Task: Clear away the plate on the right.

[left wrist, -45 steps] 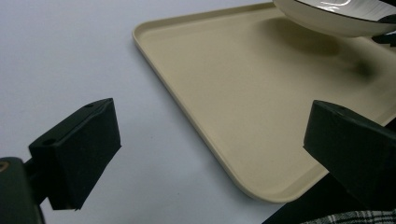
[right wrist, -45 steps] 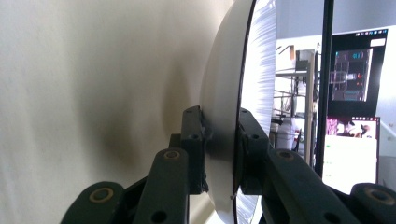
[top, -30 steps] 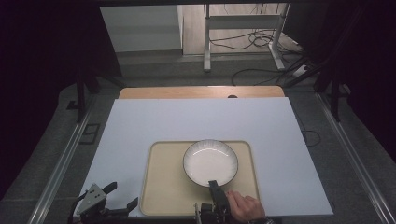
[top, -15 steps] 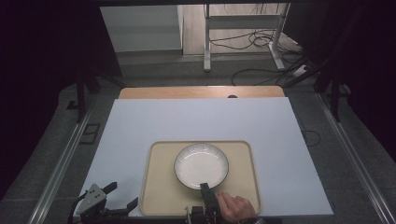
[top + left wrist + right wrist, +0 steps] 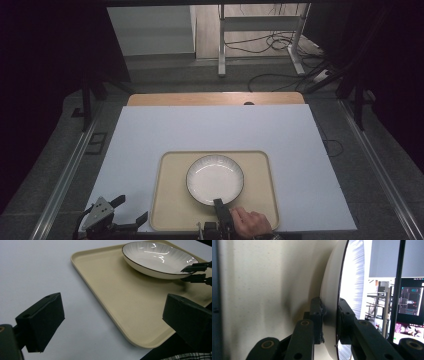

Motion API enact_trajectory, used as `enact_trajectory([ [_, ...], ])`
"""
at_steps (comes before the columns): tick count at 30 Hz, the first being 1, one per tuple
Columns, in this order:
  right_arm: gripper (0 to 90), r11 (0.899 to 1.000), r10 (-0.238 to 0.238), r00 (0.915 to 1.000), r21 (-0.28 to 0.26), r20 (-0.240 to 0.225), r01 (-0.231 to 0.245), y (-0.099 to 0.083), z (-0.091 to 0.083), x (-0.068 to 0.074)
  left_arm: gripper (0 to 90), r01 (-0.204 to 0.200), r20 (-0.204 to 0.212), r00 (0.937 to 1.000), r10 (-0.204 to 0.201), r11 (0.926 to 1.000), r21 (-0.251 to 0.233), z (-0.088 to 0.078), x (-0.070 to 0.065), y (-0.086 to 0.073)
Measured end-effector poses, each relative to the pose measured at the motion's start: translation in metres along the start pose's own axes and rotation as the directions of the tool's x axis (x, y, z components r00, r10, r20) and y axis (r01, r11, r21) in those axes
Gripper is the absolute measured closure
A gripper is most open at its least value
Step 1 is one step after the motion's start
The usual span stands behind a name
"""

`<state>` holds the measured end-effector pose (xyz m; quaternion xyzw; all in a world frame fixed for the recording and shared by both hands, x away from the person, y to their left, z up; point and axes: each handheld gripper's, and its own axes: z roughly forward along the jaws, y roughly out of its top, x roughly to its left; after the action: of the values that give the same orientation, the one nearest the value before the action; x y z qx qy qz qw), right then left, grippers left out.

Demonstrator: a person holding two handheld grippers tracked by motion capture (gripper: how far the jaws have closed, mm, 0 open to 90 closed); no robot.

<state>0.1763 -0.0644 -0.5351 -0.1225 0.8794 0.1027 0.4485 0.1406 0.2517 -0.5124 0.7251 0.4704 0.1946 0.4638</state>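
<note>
No text, label or number can be read anywhere; the screen (image 5: 410,301) at three o'clock in the right gripper view seems too blurred.

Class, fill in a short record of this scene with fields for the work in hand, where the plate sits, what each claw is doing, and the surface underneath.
work in hand: handling a white plate with a dark rim
plate position: on the beige tray, near its middle
right claw: shut on the plate's near rim, one jaw inside, one outside
left claw: open, holding nothing, at the tray's near left corner
surface: white board under the tray
</note>
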Motion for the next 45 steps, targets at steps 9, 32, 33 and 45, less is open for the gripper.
enact_trajectory([
  [9, 79.7, 1.000, 0.021, 0.9993, -0.003, -0.032, -0.021, 0.0005, 0.0016, 0.0039, 3.6, 0.000, 0.001, 1.0000, 0.000, 1.0000, 0.000, 0.0001, 0.0000, 0.0000],
  [32, 71.5, 0.999, 0.032, 0.9986, 0.019, -0.042, -0.032, -0.0026, 0.0011, 0.0032, 3.6, 0.000, 0.002, 1.0000, 0.000, 1.0000, 0.002, 0.0001, 0.0000, 0.0000],
  [33, 70.3, 0.999, 0.033, 0.9986, 0.019, -0.042, -0.032, -0.0027, 0.0011, 0.0033, 3.6, 0.000, 0.002, 1.0000, 0.000, 1.0000, 0.002, 0.0002, 0.0001, 0.0000],
  [45, 61.3, 0.994, 0.104, 0.9932, -0.030, -0.051, -0.106, -0.0043, -0.0045, -0.0028, 3.6, 0.001, 0.003, 1.0000, -0.001, 1.0000, 0.003, 0.0002, 0.0005, -0.0001],
])
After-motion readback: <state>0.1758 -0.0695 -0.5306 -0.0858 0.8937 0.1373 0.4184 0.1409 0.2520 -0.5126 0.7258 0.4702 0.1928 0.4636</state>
